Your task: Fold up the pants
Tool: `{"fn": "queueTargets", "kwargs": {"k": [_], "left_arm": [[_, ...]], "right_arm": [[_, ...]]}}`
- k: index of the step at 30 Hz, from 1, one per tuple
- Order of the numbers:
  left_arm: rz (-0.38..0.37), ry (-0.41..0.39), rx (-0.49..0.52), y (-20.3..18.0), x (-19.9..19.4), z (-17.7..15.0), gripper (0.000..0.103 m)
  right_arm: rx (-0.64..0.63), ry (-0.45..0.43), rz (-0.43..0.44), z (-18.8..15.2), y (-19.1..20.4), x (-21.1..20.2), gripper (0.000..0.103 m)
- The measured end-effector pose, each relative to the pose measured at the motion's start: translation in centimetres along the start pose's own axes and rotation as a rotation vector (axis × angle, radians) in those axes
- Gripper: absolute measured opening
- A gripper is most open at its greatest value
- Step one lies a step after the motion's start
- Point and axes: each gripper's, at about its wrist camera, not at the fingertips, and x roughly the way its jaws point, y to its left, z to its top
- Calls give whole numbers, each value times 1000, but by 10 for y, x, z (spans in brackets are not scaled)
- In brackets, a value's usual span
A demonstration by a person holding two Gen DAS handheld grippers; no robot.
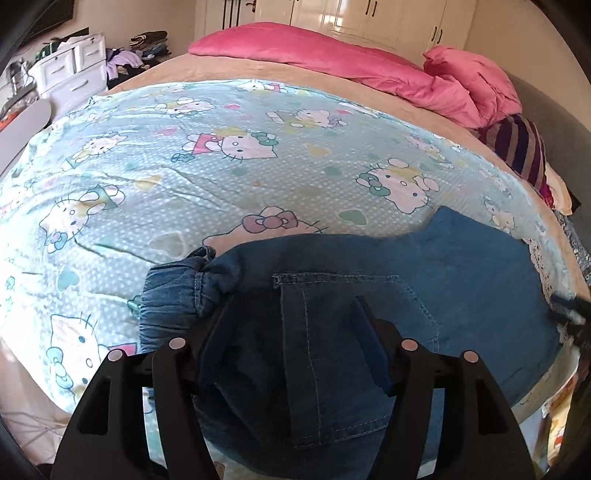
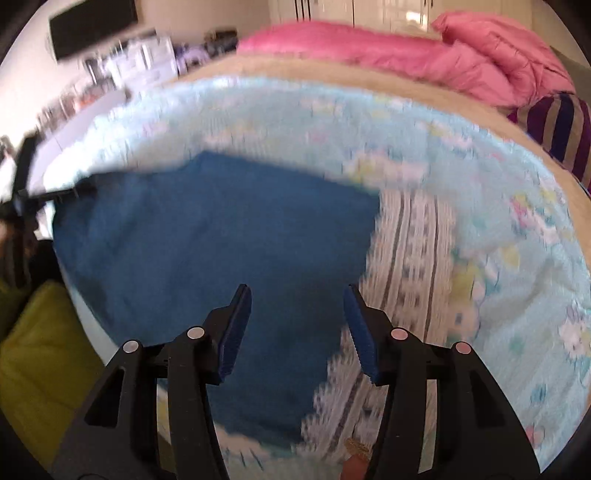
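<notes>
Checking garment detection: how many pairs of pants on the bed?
1. The denim pants lie at the near edge of the cartoon-print sheet, under both open grippers. Nothing visibly hidden beneath.

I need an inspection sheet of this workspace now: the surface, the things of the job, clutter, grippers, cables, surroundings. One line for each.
Surface: bed with a light blue cartoon-cat sheet, slightly wrinkled.
Job's things: blue denim pants lying flat at the near edge, elastic cuffs bunched on the left.
Clutter: pink duvet and a striped cushion at the far side.
Grippers: left gripper open above the pants; right gripper open above the pants' edge, nothing between the jaws.
Cables: nothing seen.
Surroundings: white drawer unit, clothes pile, white wardrobe doors.
</notes>
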Motion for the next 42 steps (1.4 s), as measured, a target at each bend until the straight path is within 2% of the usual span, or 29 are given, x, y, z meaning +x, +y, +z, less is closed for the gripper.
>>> {"fn": "queueTargets", "kwargs": {"k": [1,2,3,4,5,8,10,11,13,17,19,20,22,25,28,39,42], "left_arm": [[-2,0,-1,1,0,0,62],[-8,1,-7,3,0,-1,62],[-18,1,-19,6,0,-2,62],[-28,-2,-30,9,0,-2,62],[-34,-5,-37,9,0,-3,62],[-14,-21,-34,0,-9,-1,62],[-43,-36,5,-16,-24,-2,62],[-81,-45,58,-33,-35,-3,62],[-97,-64,147,-62,-48,-9,66],[-176,-21,334,-130,-45,-35,70],[-142,23,445,-160,-28,-54,71],[-96,58,491,-170,-17,-64,71],[-50,122,523,-174,-1,-77,71],[-39,139,503,-168,-1,-80,80],[-70,157,473,-161,-1,-83,80],[-100,168,445,-152,3,-79,80],[-113,155,437,-151,-1,-79,80]], "right_arm": [[-8,27,-54,-7,-2,3,45],[-10,18,-69,-13,-7,1,45],[14,8,-48,-17,-13,-3,42],[46,3,-48,-21,-20,-7,34],[50,0,-50,-24,-20,-8,33],[56,-26,-59,-28,-15,-13,34],[115,-83,-20,-31,-16,-30,40],[132,-107,-9,-32,-17,-38,41],[143,-146,-24,-34,-13,-54,42],[117,-150,-8,-34,9,-60,44],[78,-136,-14,-34,20,-56,47],[55,-126,-24,-33,26,-52,48],[37,-97,-50,-36,28,-47,50],[19,29,-161,-48,20,-31,53],[67,9,-118,-58,12,-36,52],[56,28,-122,-57,15,-37,53],[74,14,-94,-56,10,-39,56]]}}
